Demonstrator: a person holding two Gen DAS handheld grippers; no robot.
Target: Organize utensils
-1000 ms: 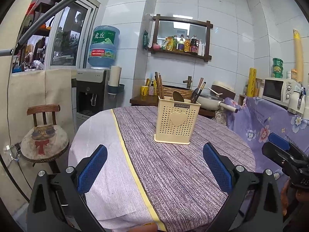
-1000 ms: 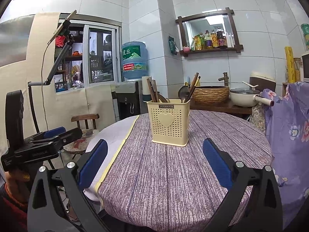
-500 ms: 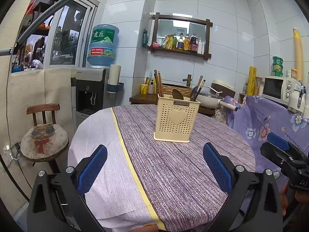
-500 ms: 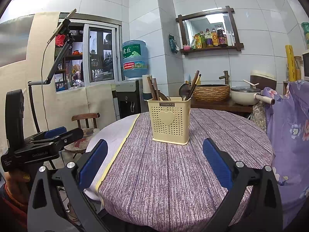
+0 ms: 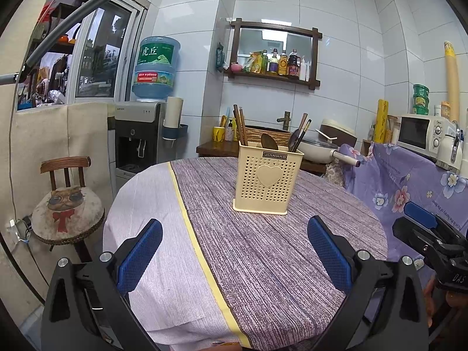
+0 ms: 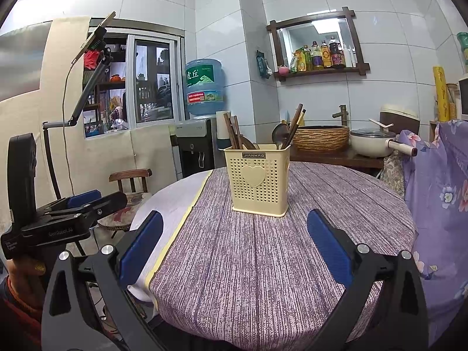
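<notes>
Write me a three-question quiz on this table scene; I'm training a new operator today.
1. True or false: the left gripper holds a spoon.
2. What shape is moulded on the front of the utensil holder?
3. The holder stands on: A) the white cloth, B) the purple striped cloth, C) the chair.

Key: 1 false, both it and the right gripper are open and empty; 2 a heart; 3 B.

Cream perforated holder upright on table, utensils standing inside
</notes>
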